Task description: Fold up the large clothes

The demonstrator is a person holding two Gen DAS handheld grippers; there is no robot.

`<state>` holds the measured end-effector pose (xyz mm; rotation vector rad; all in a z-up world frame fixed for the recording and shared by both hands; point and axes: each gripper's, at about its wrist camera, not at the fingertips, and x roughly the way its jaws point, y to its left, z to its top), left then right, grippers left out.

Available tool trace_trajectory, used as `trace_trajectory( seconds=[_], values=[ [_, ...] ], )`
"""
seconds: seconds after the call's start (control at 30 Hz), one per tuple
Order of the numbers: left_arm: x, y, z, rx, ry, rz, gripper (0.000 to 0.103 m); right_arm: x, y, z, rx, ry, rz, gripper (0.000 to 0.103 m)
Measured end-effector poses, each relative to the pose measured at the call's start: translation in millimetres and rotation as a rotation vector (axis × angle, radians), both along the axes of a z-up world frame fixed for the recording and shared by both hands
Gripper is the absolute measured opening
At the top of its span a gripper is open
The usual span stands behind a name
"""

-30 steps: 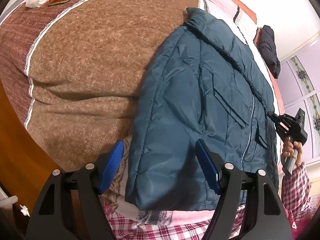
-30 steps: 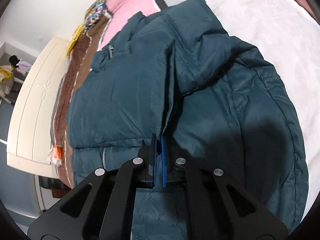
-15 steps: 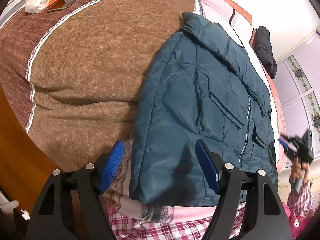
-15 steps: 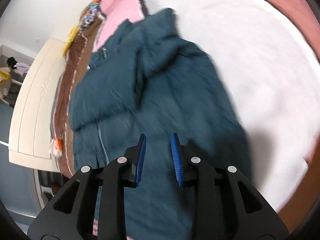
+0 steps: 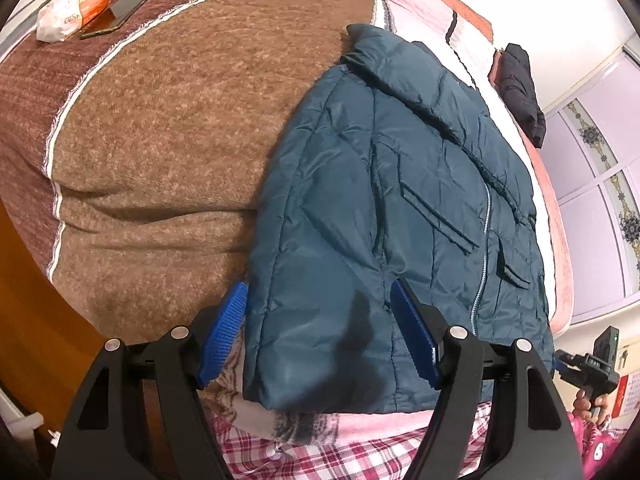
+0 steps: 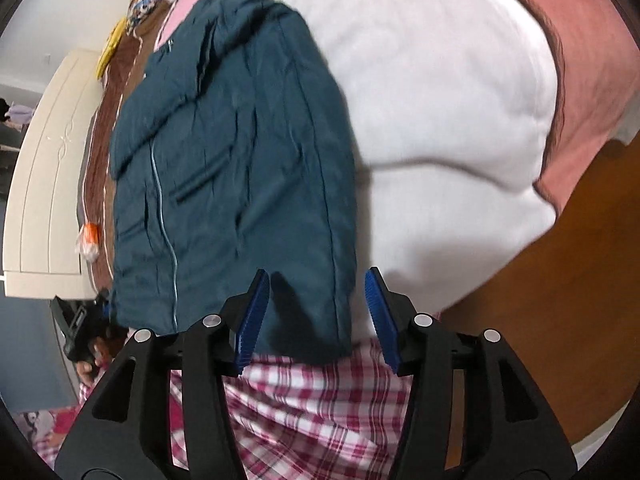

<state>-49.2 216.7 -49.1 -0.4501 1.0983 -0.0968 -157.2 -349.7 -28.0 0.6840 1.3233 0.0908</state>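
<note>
Jacket [image 5: 384, 216]: one, teal, quilted, zipped, sleeves folded in, flat on bed [image 5: 160, 152] between brown blanket and white one. Two claws. Left claw [image 5: 320, 336] apart, empty, over hem. Right claw [image 6: 316, 316] just been opening, nothing between. Phone [image 5: 120, 12], wipes pack [image 5: 72, 4] far corner.

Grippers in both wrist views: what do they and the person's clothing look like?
Both the left gripper and the right gripper have black angular frames with silver screws and ribbed blue pads. The person wears red-and-white plaid clothing.
</note>
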Motion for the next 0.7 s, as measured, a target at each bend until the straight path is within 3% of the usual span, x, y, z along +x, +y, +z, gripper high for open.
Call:
trace_trajectory(
  seconds=[0.17,0.23,0.33,0.37,0.7],
  values=[
    [-5.2,2.4,-0.6,-0.007,0.002,0.008,0.072,-5.0,13.0,-14.9,0.071,0.016,0.019,0.050],
    [-7.4,4.6,-2.5,-0.012,0.008,0.019,0.072,-5.2,19.1,-16.2,0.046,0.009,0.038,0.048],
    [-11.4,8.5,-4.9,-0.036,0.013,0.039,0.072,-7.0,18.5,-15.0,0.061,-0.018,0.047,0.022],
    [-12.8,9.0,-5.4,-0.043,0.015,0.043,0.072,-8.3,18.0,-14.9,0.070,-0.025,0.045,0.018],
    [-23.6,22.7,3.3,-0.107,-0.005,0.082,0.076,-8.3,21.9,-13.9,0.083,-0.060,0.050,0.014]
  ],
)
